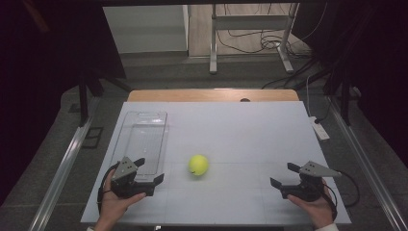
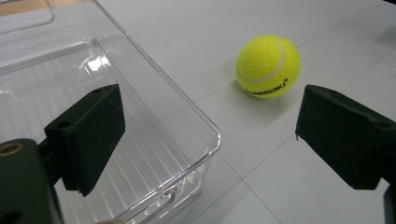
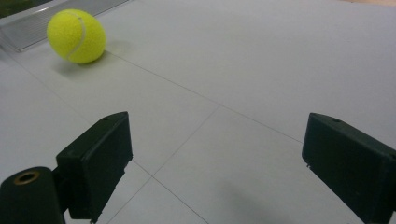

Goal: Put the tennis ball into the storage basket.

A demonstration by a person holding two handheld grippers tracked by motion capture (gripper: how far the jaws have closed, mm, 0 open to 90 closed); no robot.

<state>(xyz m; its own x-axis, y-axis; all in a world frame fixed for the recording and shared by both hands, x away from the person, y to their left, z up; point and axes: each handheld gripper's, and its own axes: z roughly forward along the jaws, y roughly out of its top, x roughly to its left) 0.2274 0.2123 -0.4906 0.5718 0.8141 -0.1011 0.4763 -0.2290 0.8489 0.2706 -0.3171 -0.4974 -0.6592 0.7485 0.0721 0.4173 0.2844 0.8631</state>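
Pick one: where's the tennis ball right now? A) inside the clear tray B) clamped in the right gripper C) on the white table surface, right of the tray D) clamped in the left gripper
C: the tennis ball sits on the table beside the clear tray, with the left gripper and the right gripper both open and apart from it.

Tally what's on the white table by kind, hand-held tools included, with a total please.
Tennis balls, yellow-green: 1, the tennis ball
Clear plastic trays: 1, the clear tray, nothing in it
Black two-jaw tools: 2, the left tool and the right tool, both open with nothing between the jaws
Total: 4
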